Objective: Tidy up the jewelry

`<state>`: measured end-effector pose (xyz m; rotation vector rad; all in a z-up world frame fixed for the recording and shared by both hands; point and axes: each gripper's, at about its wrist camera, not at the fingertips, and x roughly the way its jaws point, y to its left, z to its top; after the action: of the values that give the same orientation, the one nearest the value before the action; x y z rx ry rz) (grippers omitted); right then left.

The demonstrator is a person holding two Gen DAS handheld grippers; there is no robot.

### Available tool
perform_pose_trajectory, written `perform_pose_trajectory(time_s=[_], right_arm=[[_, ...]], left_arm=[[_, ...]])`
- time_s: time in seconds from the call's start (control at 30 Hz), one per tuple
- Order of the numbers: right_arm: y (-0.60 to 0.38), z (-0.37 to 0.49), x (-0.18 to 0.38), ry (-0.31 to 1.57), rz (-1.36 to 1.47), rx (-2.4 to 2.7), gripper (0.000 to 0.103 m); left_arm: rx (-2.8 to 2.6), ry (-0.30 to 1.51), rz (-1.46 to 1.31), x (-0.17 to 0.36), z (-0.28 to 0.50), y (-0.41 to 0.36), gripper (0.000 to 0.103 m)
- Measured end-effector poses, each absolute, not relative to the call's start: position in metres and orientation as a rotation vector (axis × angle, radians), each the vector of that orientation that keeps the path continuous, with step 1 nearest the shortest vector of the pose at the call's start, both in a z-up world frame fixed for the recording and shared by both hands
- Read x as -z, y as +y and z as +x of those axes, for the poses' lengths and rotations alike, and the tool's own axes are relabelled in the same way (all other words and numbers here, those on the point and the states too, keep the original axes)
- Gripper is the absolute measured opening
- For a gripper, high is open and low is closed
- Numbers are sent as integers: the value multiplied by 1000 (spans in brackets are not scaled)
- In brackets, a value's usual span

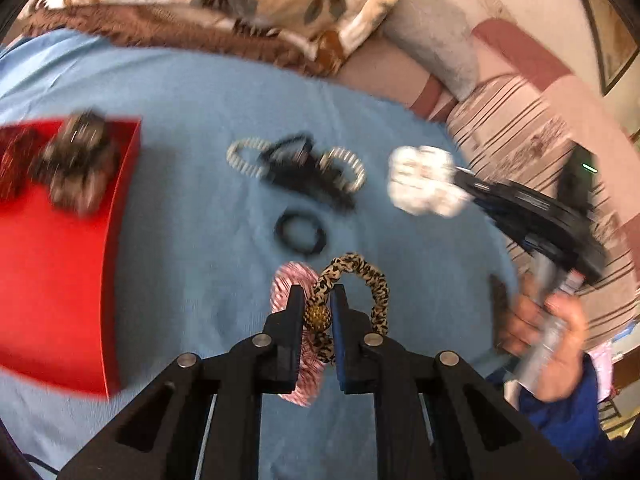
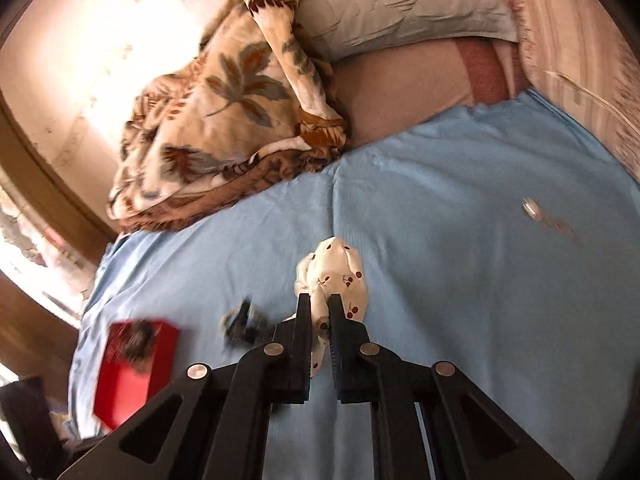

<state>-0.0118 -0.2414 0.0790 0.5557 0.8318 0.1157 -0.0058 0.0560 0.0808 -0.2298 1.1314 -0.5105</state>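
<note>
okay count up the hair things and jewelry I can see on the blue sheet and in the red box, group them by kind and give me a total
Fabric scrunchies: 4 (leopard scrunchie, white cherry scrunchie, pink scrunchie, brown scrunchie in the red box)
Plain black hair tie: 1
Beaded bracelets: 2
Black hair clip: 1
Total: 8

A blurred dark-red thing at the box's left edge is uncounted.

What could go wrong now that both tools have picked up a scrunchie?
The left tool pinches only a thin part of the leopard scrunchie, so it could slip out. The right tool grips the white cherry scrunchie far from the red box, so it could drop on the way.
</note>
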Motion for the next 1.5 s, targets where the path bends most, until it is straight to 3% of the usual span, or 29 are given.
perform_pose_trajectory(time_s=[0.03,0.07,0.1,0.13,0.17,0.2,0.27,0.7,0.93,1.2,1.43,1.47,1.5], right_arm=[[-244,-33,-71,846,586,-110,12],[-245,-45,-63,871,593,-98,27],[-246,-59,-50,917,587,-68,40],[-248,-68,-41,939,583,-42,58],[-252,-79,-31,950,582,-11,61],[-256,-90,-23,963,585,19,61],[-263,-105,-16,968,600,37,61],[-206,-126,-25,957,528,-130,61],[-126,-100,-18,972,464,-351,61],[-89,-78,-3,994,429,-397,61],[-71,-70,4,1016,416,-426,61],[-68,-70,3,1015,409,-423,61],[-66,-69,3,1014,405,-421,60]], left_arm=[[479,1152,-202,-75,-10,56,22],[445,1171,-176,-70,-14,59,29],[426,1178,-172,-69,-18,64,32],[424,1174,-193,-72,-23,71,33],[422,1161,-222,-77,-27,79,40],[412,1145,-243,-83,-30,87,51],[355,1100,-271,-92,-37,105,57],[275,1129,-229,-73,-39,117,57],[274,1104,-86,-72,21,95,57],[272,1158,55,-37,77,76,34],[274,1161,181,-23,82,56,27],[274,1155,194,-23,81,53,23],[279,1151,203,-24,81,50,8]])
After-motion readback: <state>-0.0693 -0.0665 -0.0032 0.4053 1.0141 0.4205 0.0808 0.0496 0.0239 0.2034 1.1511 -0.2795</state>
